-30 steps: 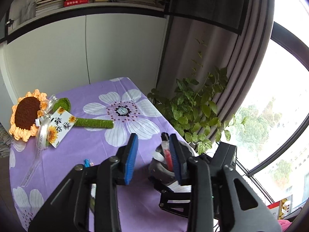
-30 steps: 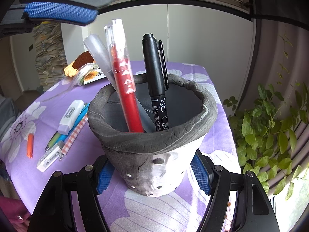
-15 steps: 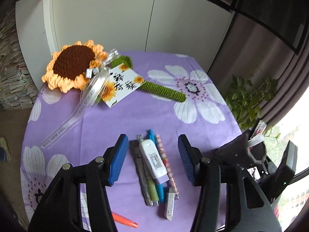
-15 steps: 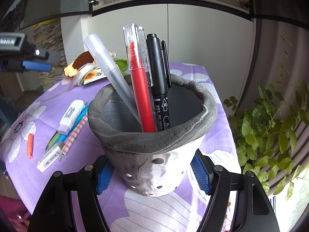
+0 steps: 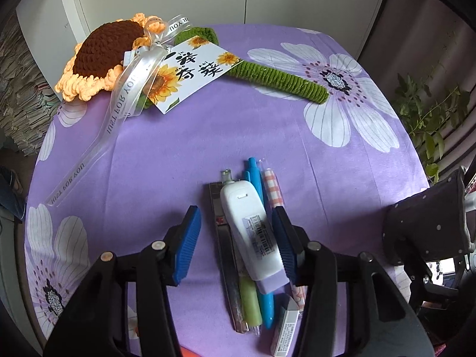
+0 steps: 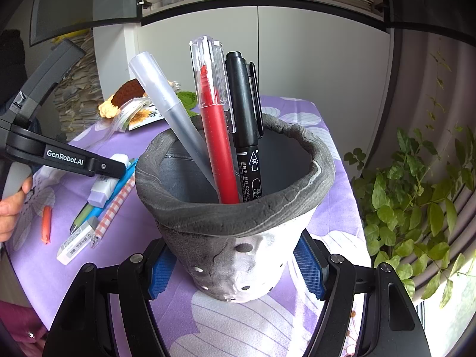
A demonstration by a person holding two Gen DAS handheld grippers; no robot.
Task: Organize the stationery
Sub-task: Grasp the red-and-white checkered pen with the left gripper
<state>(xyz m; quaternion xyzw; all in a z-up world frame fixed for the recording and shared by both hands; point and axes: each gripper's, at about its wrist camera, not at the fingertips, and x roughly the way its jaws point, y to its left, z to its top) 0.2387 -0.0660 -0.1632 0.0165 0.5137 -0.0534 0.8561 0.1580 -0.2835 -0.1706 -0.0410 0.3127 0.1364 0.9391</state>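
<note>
The right gripper (image 6: 236,270) clamps the grey felt pen pot (image 6: 235,223) near the tabletop's window edge. The left gripper (image 5: 236,238), marked "GenRobot.AI", is closing around the white barcode-labelled correction tape (image 5: 253,232), seemingly untouched, mid-table.

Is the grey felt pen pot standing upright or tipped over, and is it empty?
Upright, not empty. The grey felt pen pot stands on its base, mouth up, with a frosted pen, red pen and black marker inside.

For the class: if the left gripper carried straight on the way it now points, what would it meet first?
Most likely the white correction tape, lying on top of the pens between the closing jaws of the left gripper. The pads do not press on it yet. Depth is hard to judge, so the right-hand pad may touch first.
</note>
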